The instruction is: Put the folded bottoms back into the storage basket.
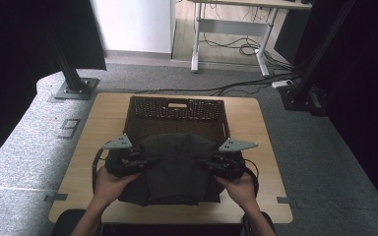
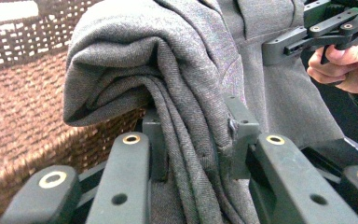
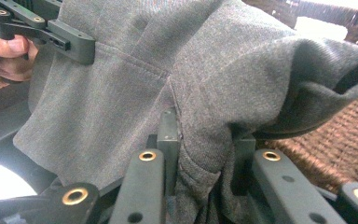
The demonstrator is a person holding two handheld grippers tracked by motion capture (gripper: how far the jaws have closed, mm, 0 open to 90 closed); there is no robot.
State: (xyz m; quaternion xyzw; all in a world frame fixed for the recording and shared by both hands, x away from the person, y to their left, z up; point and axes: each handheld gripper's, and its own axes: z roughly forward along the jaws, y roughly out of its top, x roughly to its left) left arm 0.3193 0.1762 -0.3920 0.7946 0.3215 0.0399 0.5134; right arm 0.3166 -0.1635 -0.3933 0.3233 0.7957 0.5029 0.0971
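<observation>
Left gripper (image 1: 139,162) clamped on the folded grey garment (image 1: 174,164), left edge. Garment held above the table (image 1: 103,118), partly over the near rim of the wicker basket (image 1: 177,115). Right gripper (image 1: 210,163) clamped on the right edge. Judged: lifted; lowering into basket and release remain.

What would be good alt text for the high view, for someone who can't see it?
Seen from above, a person holds a folded dark grey garment by its two sides, the left gripper and right gripper each clamped on it, at the near edge of a brown wicker basket. The basket sits on a light wooden table over grey carpet.
</observation>
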